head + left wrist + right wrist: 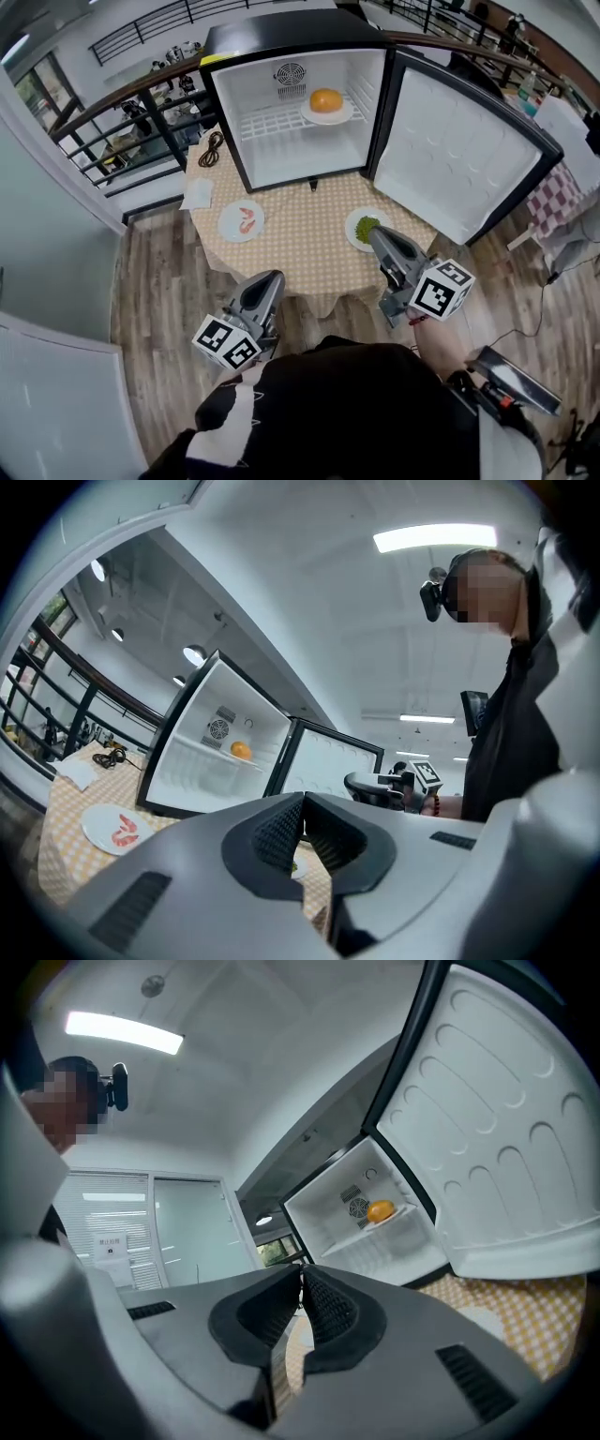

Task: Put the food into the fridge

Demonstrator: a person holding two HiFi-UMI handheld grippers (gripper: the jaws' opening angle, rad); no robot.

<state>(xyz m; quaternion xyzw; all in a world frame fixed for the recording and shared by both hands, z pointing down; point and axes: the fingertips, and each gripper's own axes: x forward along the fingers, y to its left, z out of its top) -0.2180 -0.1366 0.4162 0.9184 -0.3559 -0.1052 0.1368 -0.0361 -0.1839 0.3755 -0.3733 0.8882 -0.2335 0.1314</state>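
Note:
A small black fridge (281,42) stands open on the table, its door (459,155) swung to the right. On its wire shelf sits a white plate with an orange food (325,101), which the gripper views also show (241,750) (380,1210). A plate of green food (364,228) lies at the table's front right and a plate of pink shrimp (242,221) (112,829) at the front left. My right gripper (373,233) is shut and empty, its tip just over the green food's near edge. My left gripper (273,278) is shut and empty, held off the table's near edge.
The table wears a yellow checked cloth (300,234). A coiled cable (211,148) and a white paper (198,193) lie at its left, beside the fridge. A dark railing (112,112) runs behind, and a red checked cloth (548,197) shows at the far right. Wooden floor surrounds the table.

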